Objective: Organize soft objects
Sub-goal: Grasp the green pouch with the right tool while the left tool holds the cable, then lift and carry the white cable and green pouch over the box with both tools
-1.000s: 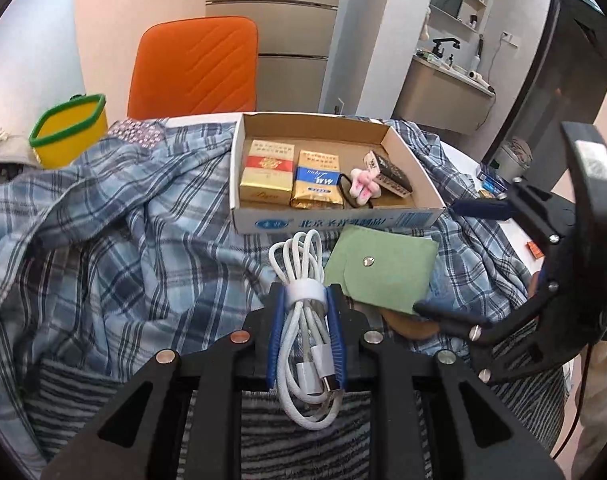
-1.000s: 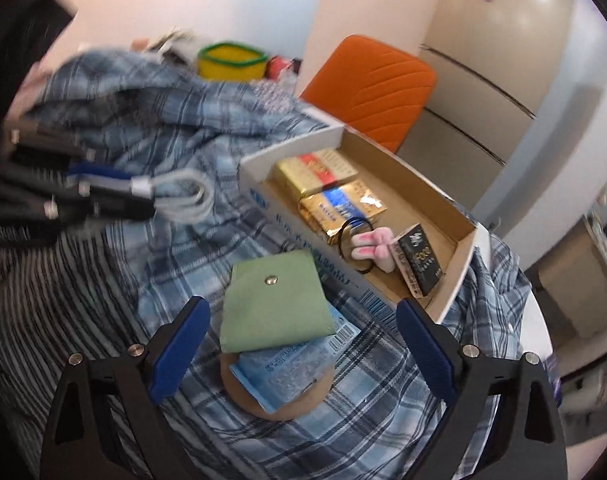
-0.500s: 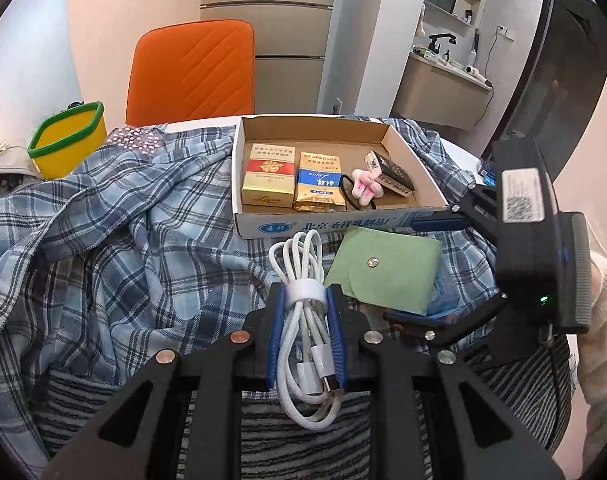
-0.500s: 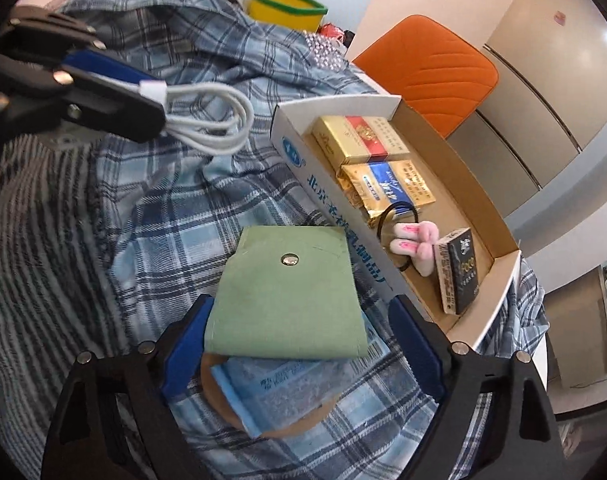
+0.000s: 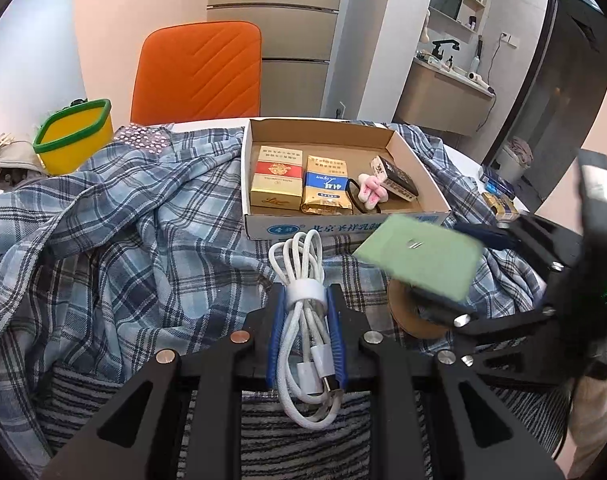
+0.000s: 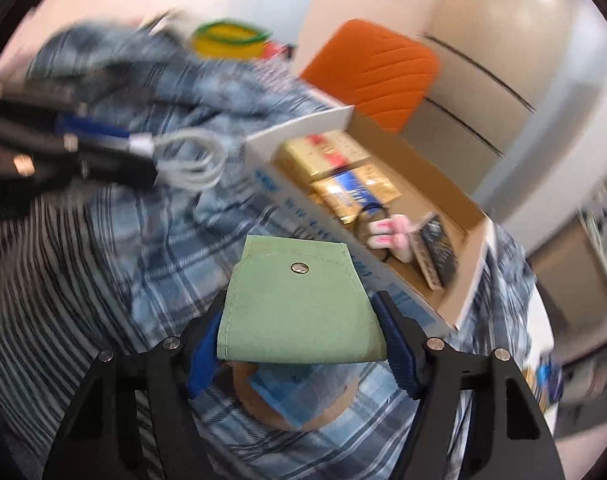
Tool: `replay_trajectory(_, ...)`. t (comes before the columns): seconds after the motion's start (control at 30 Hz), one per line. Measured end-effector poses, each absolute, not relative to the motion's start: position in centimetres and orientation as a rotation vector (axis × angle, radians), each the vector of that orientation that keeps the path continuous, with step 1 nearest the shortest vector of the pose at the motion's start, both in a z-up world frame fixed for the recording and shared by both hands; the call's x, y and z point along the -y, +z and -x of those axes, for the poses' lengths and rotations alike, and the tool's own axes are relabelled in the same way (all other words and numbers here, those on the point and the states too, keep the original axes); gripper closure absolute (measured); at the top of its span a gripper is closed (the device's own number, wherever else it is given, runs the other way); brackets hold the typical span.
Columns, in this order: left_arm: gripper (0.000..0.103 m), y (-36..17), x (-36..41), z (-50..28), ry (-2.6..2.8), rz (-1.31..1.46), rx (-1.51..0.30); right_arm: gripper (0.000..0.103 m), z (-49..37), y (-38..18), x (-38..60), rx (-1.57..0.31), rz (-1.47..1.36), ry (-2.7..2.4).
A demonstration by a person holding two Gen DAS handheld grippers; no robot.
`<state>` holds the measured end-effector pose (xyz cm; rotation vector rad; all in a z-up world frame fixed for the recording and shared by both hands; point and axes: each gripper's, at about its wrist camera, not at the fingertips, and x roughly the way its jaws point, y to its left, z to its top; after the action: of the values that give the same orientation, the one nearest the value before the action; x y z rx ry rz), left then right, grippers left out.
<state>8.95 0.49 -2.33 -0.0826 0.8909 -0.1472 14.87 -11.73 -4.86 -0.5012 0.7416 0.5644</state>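
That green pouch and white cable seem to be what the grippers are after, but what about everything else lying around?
In play:
- green pouch, right gripper closing around it
- white cable, clamped in left gripper
- cardboard box

Just lying about:
- yellow tub
- orange chair
- plaid shirt

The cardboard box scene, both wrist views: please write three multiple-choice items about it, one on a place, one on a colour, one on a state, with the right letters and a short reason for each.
1. Where does the pink plush hair tie lie?
A. inside the open cardboard box
B. on the plaid cloth
C. in the yellow tub

2. What colour is the chair behind the table?
A. green
B. orange
C. white

3. What does the left gripper hold?
A. nothing
B. the flat green snap pouch
C. a bundled white cable

Answers: 1 A, it sits between the gold packs and the dark pack in the box. 2 B, the padded backrest is orange. 3 C, the jaws are shut on the cable.
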Motion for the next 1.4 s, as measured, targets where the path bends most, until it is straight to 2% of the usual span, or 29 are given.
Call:
replay_trajectory(0.13, 0.083, -2.3, -0.4, -8.9, -0.150, 0.082, -0.894, 0.031, -12.7, -2.8, 13.3, -0.654, 0.346, 0.445)
replay_trajectory(0.57, 0.083, 1.1, 0.5, -8.1, -0.156, 0.040, -0.800, 0.031, -8.0, 2.1, 14.8, -0.467, 0.142, 0.313)
replay_trajectory(0.93, 0.083, 7.0, 1.4, -8.1, -0.174, 0.022, -0.637, 0.031, -9.0, 8.8, 15.3, -0.289, 0.134, 0.263)
replay_trajectory(1.4, 0.083, 11.8, 2.0, -14.6, -0.183, 0.089, -0.469, 0.031, -14.4, 13.0, 16.7, -0.185, 0.009, 0.154)
